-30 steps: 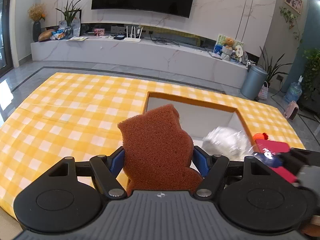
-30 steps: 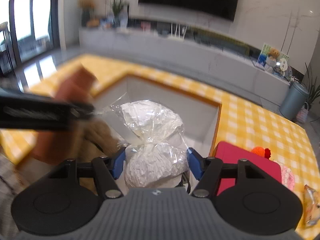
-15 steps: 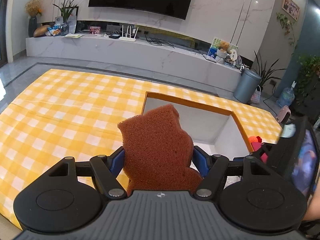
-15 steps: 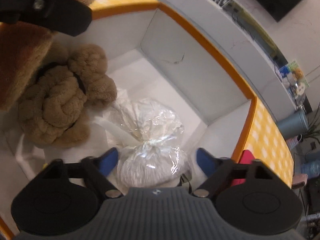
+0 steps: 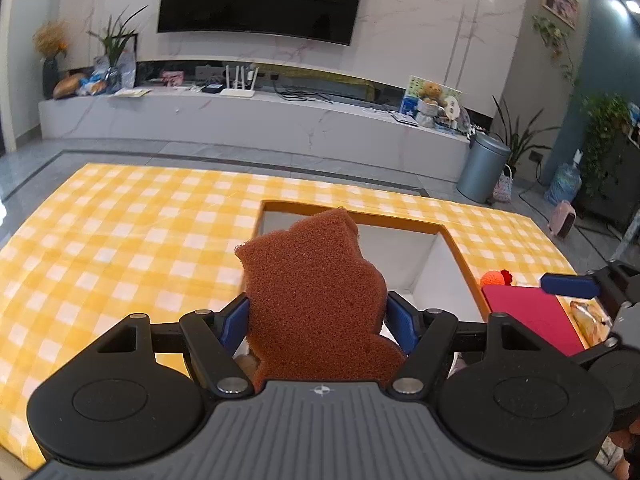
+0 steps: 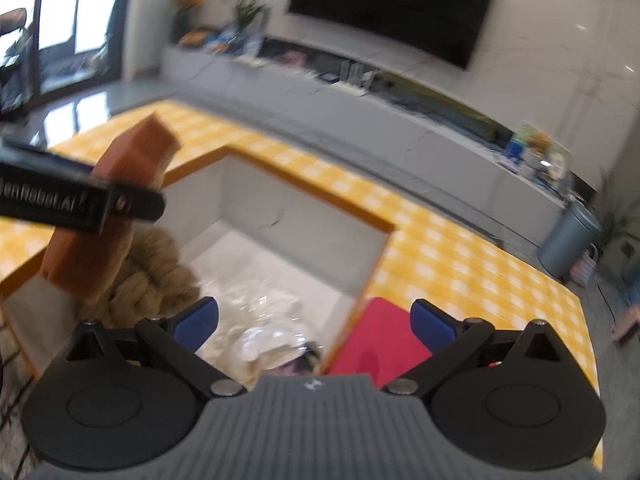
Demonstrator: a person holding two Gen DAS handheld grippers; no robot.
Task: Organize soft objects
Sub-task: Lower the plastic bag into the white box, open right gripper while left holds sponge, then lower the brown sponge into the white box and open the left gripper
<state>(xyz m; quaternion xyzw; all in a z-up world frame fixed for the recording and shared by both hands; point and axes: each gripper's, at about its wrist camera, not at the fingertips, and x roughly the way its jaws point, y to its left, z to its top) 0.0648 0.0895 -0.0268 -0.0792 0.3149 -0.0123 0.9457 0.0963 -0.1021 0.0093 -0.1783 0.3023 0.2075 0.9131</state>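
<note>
The yellow-and-white checked tablecloth (image 5: 120, 240) spreads widest to the left of the white open-topped box with an orange rim (image 5: 436, 236) that is sunk into it. Over the box's left part, the left gripper (image 5: 316, 316) clamps a rust-brown, bear-shaped foam sponge (image 5: 316, 292) between its blue pads, upright, with the sponge's top rising above the box's far rim. Inside the box, at its left, sits a tan woolly plush toy (image 6: 156, 276); just right of it on the box floor lies a white bundle wrapped in clear plastic (image 6: 260, 328). Above that bundle the right gripper (image 6: 316, 320) has its jaws spreading wide, with nothing pressed between them. Right of the box, touching its rim, lies a flat red pad (image 5: 532, 316), with a small orange knitted ball (image 5: 494, 278) just beyond it.
</note>
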